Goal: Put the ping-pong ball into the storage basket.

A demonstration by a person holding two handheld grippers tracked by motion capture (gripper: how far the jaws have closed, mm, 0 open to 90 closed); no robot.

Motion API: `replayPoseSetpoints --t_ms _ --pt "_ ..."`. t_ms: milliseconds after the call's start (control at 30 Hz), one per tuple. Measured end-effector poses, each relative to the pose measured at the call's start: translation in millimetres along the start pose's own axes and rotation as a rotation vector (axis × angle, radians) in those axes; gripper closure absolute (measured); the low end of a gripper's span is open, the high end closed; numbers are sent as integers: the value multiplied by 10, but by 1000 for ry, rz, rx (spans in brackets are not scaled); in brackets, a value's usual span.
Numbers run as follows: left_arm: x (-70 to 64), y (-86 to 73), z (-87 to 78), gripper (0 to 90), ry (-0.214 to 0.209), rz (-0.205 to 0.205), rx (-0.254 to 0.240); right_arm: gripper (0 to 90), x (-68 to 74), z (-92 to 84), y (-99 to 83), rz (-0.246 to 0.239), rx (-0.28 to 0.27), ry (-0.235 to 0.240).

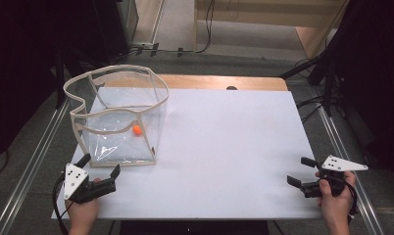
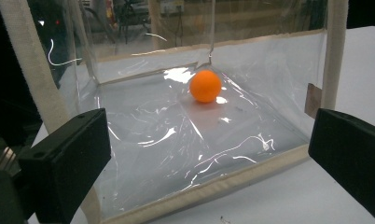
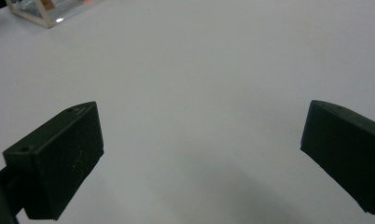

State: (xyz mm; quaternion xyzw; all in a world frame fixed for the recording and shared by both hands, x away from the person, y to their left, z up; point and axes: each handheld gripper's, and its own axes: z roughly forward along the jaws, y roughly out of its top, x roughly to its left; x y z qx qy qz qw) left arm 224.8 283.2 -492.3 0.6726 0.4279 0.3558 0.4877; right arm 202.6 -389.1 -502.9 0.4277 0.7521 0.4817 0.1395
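A clear plastic bag (image 1: 117,117) with cream fabric trim stands open on the white sheet (image 1: 224,147) that covers the table, and everything else is easiest placed from it. The bag sits toward the far left part of the sheet, its soft rim sagging and wavy along the left side. Inside it, on the bottom and toward the bag's right wall, lies a small orange ball (image 1: 136,129); nothing touches the ball.

Just in front of the bag's near wall, at the sheet's near left corner, a person's left hand (image 1: 82,213) holds the left gripper (image 1: 99,166). Its two black jaws stand wide apart and point at the bag, close to the near bottom seam but not gripping it. In the left gripper view the ball (image 2: 205,86) shows through the crinkled clear wall, resting behind the seam, with the bag's trimmed corner post at the right.

Well away from the bag, at the sheet's near right edge, the right hand (image 1: 335,198) holds the right gripper (image 1: 301,170). Its jaws are also spread open, holding nothing, and they aim leftward across bare sheet. In the right gripper view only a corner of the bag (image 3: 45,11) peeks in at the top left, far beyond the jaws.

A strip of wooden tabletop (image 1: 219,81) shows past the sheet's far edge, behind the bag.
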Motion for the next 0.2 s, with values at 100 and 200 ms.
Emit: replayPoseSetpoints --t_ms 100,200 --pt "1 0 1 0 0 -1 1 0 -36 -56 -16 22 -38 -2" --pt "0 0 3 0 0 3 3 0 -52 -71 -33 30 -51 -10"
